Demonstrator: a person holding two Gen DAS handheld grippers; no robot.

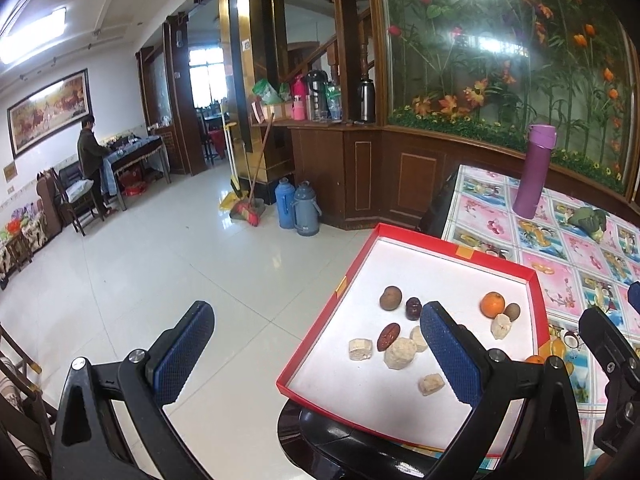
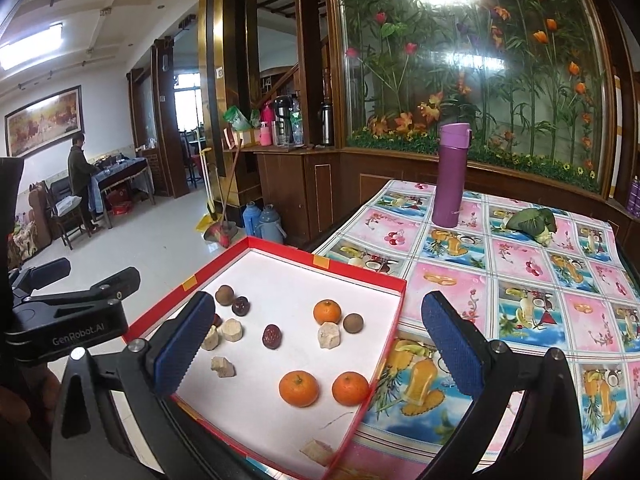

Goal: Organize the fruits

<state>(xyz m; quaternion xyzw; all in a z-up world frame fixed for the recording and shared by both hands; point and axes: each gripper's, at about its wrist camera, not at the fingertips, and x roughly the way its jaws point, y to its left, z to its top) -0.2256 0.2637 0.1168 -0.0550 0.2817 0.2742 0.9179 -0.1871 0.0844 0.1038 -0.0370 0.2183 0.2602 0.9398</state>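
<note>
Now we see both grippers, left gripper (image 1: 320,344) and right gripper (image 2: 318,334), spread wide, gripping nothing. Oranges (image 2: 299,388) and dates (image 2: 272,336) lie in the red box (image 2: 352,270), below our right gripper's fingers.

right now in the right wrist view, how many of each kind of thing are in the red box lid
small round orange tangerines: 3
round brown longan-like fruits: 2
dark red wrinkled dates: 3 (one half hidden by a finger)
pale beige crumbly chunks: 5
total: 13 in the red cardboard box lid
</note>
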